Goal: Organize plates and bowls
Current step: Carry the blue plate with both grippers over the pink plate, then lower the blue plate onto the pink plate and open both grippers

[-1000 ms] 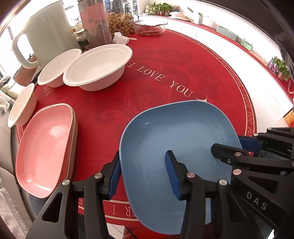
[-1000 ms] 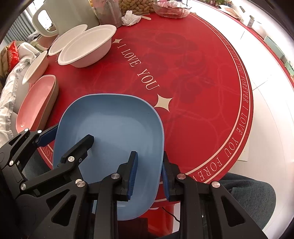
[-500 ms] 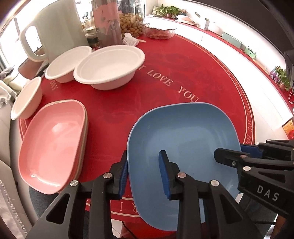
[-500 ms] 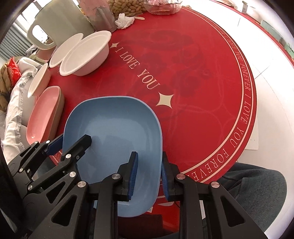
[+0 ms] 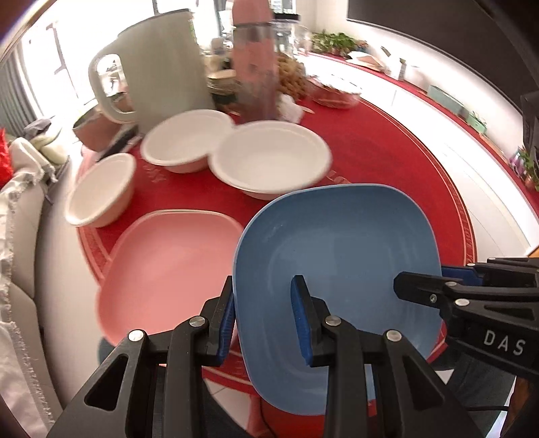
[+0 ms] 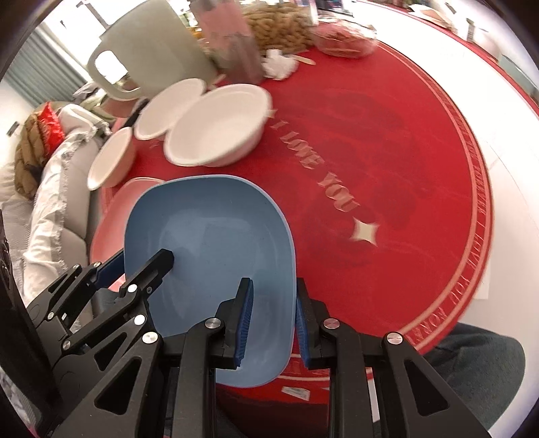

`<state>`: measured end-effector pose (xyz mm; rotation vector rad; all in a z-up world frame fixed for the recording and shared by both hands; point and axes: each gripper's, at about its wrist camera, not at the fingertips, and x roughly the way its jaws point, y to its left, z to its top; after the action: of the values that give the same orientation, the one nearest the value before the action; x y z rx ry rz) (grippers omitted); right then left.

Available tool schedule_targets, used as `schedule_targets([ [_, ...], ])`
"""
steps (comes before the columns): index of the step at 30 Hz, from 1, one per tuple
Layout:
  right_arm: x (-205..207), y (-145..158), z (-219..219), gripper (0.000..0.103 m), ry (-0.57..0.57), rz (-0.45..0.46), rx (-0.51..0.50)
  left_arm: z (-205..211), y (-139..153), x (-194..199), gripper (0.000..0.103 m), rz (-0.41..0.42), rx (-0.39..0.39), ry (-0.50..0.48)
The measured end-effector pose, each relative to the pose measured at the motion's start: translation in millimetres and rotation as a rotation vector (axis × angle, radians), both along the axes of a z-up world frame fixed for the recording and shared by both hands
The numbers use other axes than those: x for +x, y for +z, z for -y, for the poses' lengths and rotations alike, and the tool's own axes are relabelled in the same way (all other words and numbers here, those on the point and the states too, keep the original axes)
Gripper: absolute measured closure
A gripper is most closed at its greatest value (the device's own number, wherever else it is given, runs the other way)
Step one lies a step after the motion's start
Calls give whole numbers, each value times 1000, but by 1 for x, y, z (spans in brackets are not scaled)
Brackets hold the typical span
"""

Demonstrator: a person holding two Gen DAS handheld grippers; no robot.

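A blue square plate [image 5: 337, 256] is held up off the red table by both grippers. My left gripper [image 5: 264, 323] is shut on its left rim. My right gripper [image 6: 273, 323] is shut on its right rim, and the plate [image 6: 209, 256] tilts over the table's near-left part. A pink plate [image 5: 161, 269] lies on the table to the left, partly under the blue plate in the right wrist view [image 6: 111, 215]. Three white bowls stand behind: a large one [image 5: 269, 161], a middle one [image 5: 185, 141] and a small one [image 5: 101, 188] at the table's left edge.
A pale green kettle [image 5: 158, 67], a pink bottle [image 5: 252, 67], a jar of peanuts [image 6: 276, 30] and a glass dish [image 5: 337, 91] stand at the back of the red table [image 6: 387, 134]. A sofa with cloths [image 6: 54, 188] is on the left.
Both grippers have lifted the blue plate off the table and carried it left, toward the pink plate. The left gripper's jaws have closed onto its rim.
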<state>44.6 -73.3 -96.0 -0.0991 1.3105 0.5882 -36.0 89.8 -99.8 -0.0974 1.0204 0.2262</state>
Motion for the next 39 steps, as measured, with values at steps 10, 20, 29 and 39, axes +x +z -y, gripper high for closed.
schedule_targets([
  [10,-10,18,-67,77,124,-7,71,-69,23,-15,69,21,31,111],
  [20,-13,4,-119,77,167,-95,108,-126,17,-19,69,-9,26,169],
  [29,-4,-17,-130,77,140,-136,87,-148,-1,-8,69,-27,-52,176],
  [39,2,-15,-99,11,101,-68,85,-147,3,-10,22,44,-41,206],
])
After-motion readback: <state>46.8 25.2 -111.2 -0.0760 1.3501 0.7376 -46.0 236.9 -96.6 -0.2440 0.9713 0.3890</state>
